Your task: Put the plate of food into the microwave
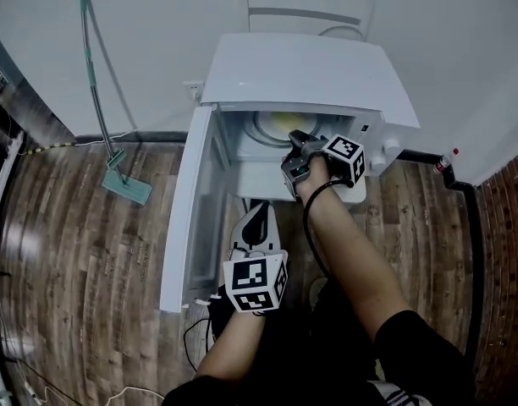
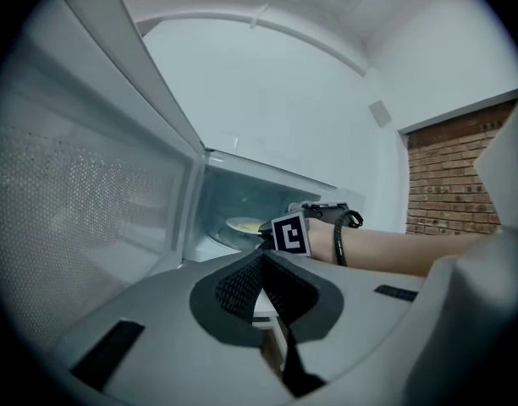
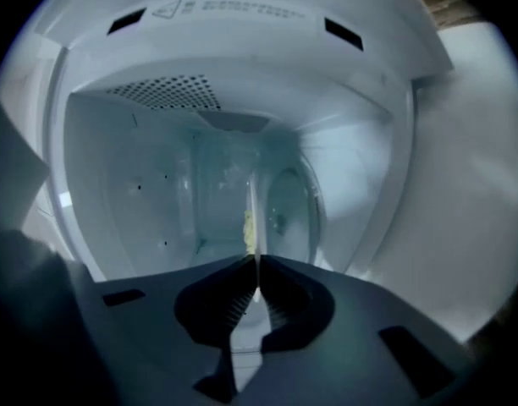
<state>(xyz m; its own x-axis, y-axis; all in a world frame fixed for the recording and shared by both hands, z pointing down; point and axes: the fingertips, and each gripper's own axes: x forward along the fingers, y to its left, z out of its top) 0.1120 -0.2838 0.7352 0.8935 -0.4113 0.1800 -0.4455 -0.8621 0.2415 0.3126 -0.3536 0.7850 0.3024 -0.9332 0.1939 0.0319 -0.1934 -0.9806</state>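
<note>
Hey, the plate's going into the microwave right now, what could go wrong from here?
The right tongs pinch only the thin rim of the plate inside the microwave; if it isn't set down yet, it could tip and spill the food. The left tongs sit shut and empty beside the open door, so a stray move could swing it against the right arm.

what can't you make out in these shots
Food: head view, right tool covers most of it; right gripper view sees the plate edge-on, only a yellow sliver.
Whether the plate is set down: its underside is hidden in every view.
Microwave controls: head view, too small, partly behind the right tool's cube.
</note>
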